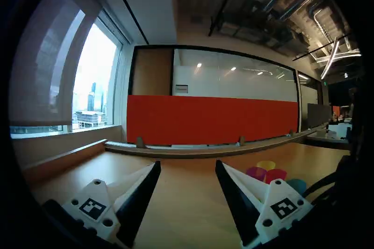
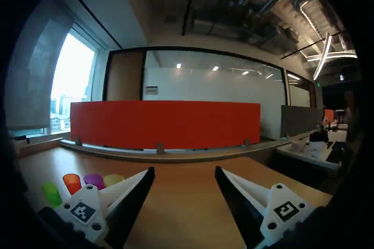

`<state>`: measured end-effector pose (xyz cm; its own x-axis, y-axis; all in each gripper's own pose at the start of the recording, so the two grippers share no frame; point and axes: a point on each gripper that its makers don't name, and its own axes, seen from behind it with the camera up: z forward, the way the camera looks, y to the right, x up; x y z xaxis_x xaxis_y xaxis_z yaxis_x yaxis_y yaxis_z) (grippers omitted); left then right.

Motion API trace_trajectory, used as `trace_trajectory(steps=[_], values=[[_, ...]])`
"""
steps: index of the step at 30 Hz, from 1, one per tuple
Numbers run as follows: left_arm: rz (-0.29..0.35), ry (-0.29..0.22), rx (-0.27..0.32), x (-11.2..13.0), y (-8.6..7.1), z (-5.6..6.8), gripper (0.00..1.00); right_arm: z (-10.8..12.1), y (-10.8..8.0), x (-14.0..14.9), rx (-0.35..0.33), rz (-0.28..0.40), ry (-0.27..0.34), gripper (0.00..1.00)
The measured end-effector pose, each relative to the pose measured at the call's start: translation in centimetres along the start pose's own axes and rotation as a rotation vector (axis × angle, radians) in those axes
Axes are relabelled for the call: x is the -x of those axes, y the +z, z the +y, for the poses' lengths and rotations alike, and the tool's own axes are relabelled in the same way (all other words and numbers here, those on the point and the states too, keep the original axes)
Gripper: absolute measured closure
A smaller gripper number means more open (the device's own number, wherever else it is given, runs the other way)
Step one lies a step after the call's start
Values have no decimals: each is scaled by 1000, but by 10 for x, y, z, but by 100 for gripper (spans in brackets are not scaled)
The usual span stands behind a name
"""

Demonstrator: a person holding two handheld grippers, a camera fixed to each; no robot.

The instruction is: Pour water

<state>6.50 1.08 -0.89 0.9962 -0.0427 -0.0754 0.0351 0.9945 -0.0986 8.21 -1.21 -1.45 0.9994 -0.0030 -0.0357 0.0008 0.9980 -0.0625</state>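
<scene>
Several bright-coloured cups (image 1: 276, 174), clustered together

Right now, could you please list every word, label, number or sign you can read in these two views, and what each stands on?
Nothing reads clearly.
Small sign on the white wall above the orange divider: too small to read.
Square markers on the left claw and right claw: patterns, no letters.
Coloured cups: no print visible.

Cups (image 1: 276, 174) clustered on the surface (image 1: 187, 202), well short of its far edge. Partition (image 1: 210, 120) upright along that far edge. Window (image 1: 93, 90) beyond the left edge, another desk (image 2: 304, 154) past the right.
</scene>
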Motion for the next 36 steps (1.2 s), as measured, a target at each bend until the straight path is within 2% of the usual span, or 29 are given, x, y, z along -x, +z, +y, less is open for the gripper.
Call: trace_trajectory(steps=[8,20,29,36], values=[[8,-9,-33,13,1,-5,14,5,-6,1,16,6,27,0],[-3,-8,-48,29,0,-4,14,10,-7,6,41,-13,18,0],[-14,-17,-60,39,-2,-9,14,11,-7,8,44,-19,21,0],[-28,11,-61,46,-2,-7,14,12,-10,10,46,-26,13,0]])
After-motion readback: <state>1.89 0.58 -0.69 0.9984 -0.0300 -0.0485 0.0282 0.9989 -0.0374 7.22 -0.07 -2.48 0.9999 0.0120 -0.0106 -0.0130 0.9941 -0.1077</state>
